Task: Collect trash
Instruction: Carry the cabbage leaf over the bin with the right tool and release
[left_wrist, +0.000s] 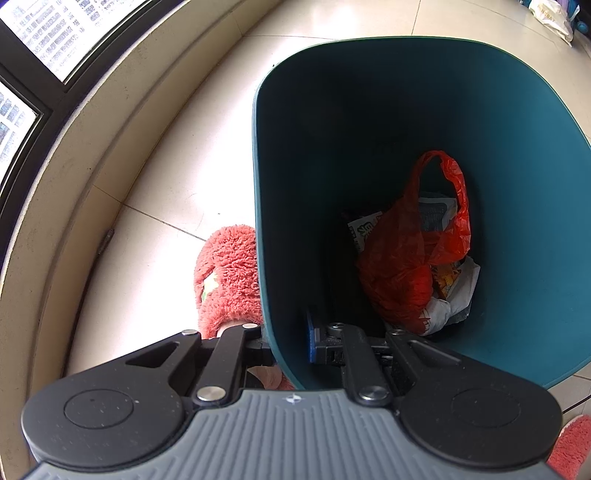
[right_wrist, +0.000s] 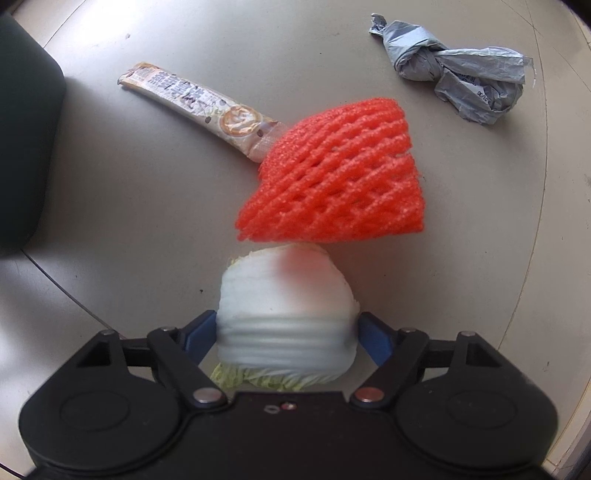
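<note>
I had the right tool (right_wrist: 286, 332) pointing straight down over the counter (right_wrist: 129, 221), its blue fingers (right_wrist: 373, 341) straddling the cabbage stump (right_wrist: 286, 302), one on each side; the blur kept me from telling whether the pads pressed it yet, so I judged it not yet gripped. The stump looked dense, moist and slippery, with limp leaf scraps at its base, so I reckoned the firm white ribs were the place to squeeze. Just beyond the tool lay the orange foam fruit net (right_wrist: 332, 173), light and springy, touching a coffee sachet (right_wrist: 199, 101); a knotted grey plastic bag (right_wrist: 458, 83) sat farther off. My left tool (left_wrist: 291, 350) was clenched on the teal trash bin (left_wrist: 517, 184) rim, a red bag (left_wrist: 406, 258) of rubbish inside.
</note>
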